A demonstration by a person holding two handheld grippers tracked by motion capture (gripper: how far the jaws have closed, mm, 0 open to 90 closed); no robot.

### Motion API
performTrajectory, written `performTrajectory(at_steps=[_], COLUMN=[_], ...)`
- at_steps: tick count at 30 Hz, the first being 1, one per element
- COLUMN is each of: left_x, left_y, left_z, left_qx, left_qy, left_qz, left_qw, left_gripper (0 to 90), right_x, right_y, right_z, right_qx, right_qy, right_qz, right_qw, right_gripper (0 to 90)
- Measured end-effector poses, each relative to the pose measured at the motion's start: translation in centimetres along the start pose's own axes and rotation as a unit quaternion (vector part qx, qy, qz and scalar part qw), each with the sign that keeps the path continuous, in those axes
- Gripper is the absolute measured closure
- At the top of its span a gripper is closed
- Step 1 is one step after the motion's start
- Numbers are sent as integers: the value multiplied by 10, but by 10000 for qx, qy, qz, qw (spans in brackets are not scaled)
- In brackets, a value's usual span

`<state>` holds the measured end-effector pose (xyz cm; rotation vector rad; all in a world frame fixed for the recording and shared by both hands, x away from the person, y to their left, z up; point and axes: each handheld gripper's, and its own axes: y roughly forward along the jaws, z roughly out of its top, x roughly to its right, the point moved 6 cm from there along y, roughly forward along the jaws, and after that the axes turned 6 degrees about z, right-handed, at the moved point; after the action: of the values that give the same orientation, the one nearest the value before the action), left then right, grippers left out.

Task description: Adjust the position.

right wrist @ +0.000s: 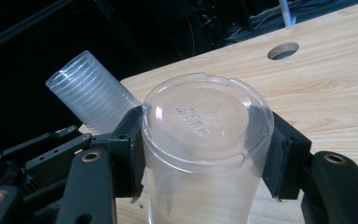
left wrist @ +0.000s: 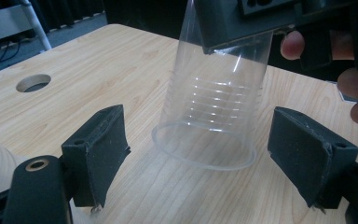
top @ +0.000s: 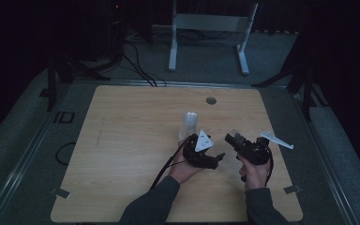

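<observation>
Right gripper (right wrist: pixel 205 154) clamps a clear plastic cup (right wrist: pixel 205 140) by its sides, base towards its camera; raised lettering on that base is too faint to read; left gripper (left wrist: pixel 205 158) stands wide, pads clear of the cup's rim (left wrist: pixel 204 150) between them; a stack of cups (top: pixel 189 123) stands just beyond on the wooden table (top: pixel 122 140).

Clear plastic cup (left wrist: pixel 214 107) tilted, mouth toward camera, between spread jaws, untouched; right gripper (left wrist: pixel 242 23) clamps its base above table (left wrist: pixel 98 70).
</observation>
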<state>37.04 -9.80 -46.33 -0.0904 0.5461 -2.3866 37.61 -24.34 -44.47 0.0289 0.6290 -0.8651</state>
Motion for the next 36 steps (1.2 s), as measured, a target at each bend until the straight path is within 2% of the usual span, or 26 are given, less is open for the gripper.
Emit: performTrajectory(at_steps=[11,17,30,36], left_x=[0,1,4,5], left_y=[3,4,8,10], left_z=[0,2,2,2], left_qx=[-109,-79,-62,-57], left_qy=[-6,-6,60,21], left_qz=[25,37,1,-51], left_qw=[9999,10000,10000,10000], left_gripper=[150,146,146,147], right_x=[-2,-3,-4,-4], right_y=[2,2,4,5], right_z=[-2,-1,-3,-4], right_qx=[-45,-56,-23,-28], right_qy=[12,20,332,452], right_qz=[5,36,250,339], right_qw=[10000,10000,9991,9984], right_gripper=[412,413,414,414])
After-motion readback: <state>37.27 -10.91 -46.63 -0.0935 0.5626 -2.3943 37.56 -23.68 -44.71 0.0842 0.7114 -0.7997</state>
